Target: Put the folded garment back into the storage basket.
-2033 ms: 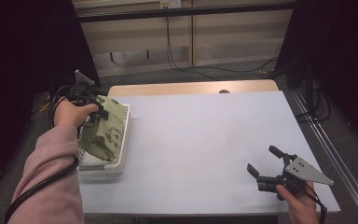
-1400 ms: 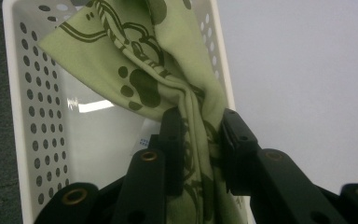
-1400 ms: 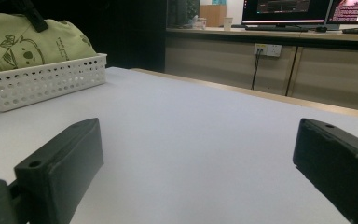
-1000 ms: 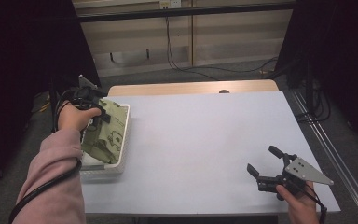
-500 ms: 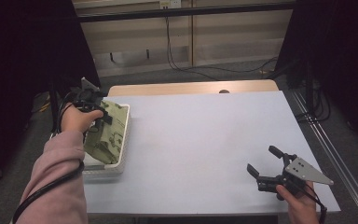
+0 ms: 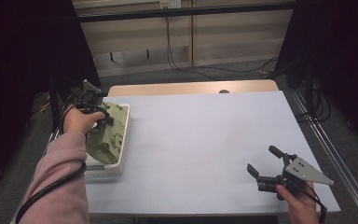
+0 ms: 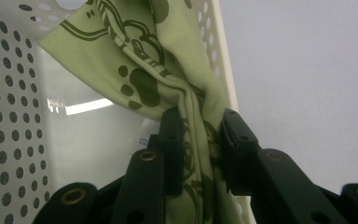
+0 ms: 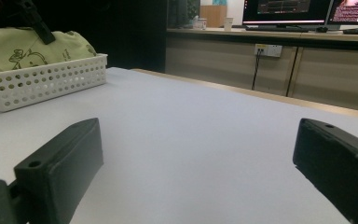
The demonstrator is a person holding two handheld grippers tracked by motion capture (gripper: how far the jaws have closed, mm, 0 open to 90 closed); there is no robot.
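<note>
A light green cloth (image 6: 106, 133) printed with dark paw marks lies in a white perforated basket (image 6: 123, 144) at the table's left edge. My left gripper (image 6: 103, 115) is over the basket's far end, shut on a bunched fold of the green cloth (image 7: 200, 135), which rises out between its jaws. The basket wall (image 7: 9, 93) shows beside it. My right gripper (image 6: 263, 163) rests low at the table's near right, open, with nothing between its jaws. From there the cloth (image 8: 32, 46) and basket (image 8: 51, 81) sit far off at the left.
The pale table top (image 6: 200, 140) stretches wide between basket and right gripper. A wooden strip (image 6: 191, 87) runs along its far edge. Cables (image 6: 182, 56) hang beyond, and monitors (image 8: 307, 9) stand on a counter in the background.
My left hand has shifted toward the basket's far end with the cloth held, pulling the cloth's top up. The right gripper has stayed put.
</note>
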